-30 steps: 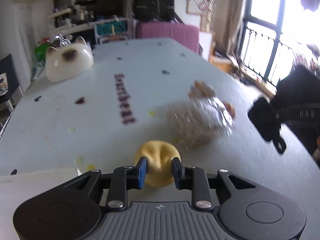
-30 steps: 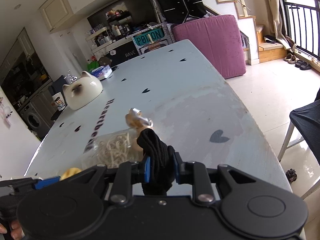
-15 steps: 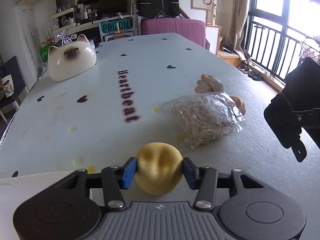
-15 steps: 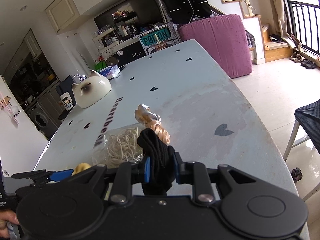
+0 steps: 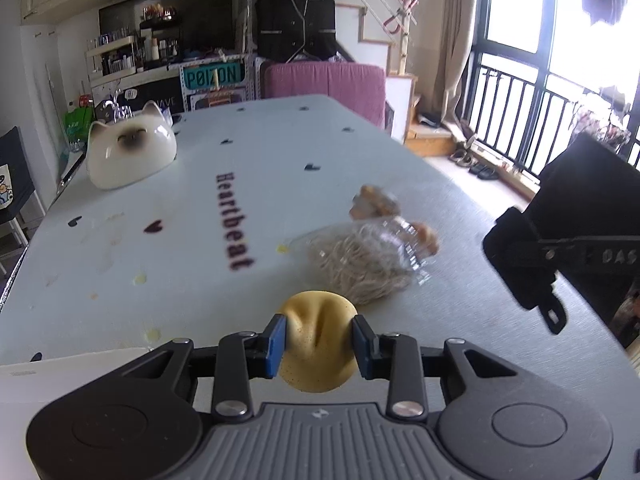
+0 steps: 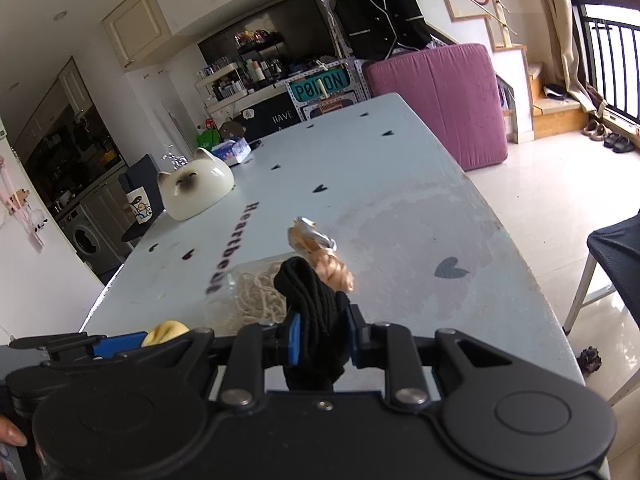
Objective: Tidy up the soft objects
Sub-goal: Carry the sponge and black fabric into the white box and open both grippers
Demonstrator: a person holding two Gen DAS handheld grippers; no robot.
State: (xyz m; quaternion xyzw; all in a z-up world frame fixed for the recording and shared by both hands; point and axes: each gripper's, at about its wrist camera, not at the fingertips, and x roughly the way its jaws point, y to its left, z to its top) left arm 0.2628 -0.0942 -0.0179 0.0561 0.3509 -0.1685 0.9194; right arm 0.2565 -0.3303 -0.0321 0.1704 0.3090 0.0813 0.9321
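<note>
My left gripper [image 5: 319, 342] is shut on a soft yellow ball [image 5: 318, 342], squeezing a dent into it, just above the table's near end. My right gripper [image 6: 320, 338] is shut on a black knitted cloth [image 6: 314, 312]; it shows at the right of the left wrist view [image 5: 520, 268]. A clear bag of beige string [image 5: 362, 262] lies on the table ahead, also in the right wrist view [image 6: 256, 294]. Two peach scrunchies [image 6: 308, 236] [image 6: 334, 272] lie beside the bag. The yellow ball shows at lower left of the right wrist view [image 6: 166, 330].
The pale blue table [image 5: 280, 152] carries "Heartbeat" lettering and black hearts. A white cat-shaped bowl [image 5: 130, 154] stands at the far left. A white sheet [image 5: 60, 372] lies at the near left edge. A purple cushion [image 6: 436, 96] stands beyond the far end.
My left gripper has closed tighter on the yellow ball, which half a second ago sat loosely between wider fingers. The right gripper has kept its grip on the black cloth and shifted slightly.
</note>
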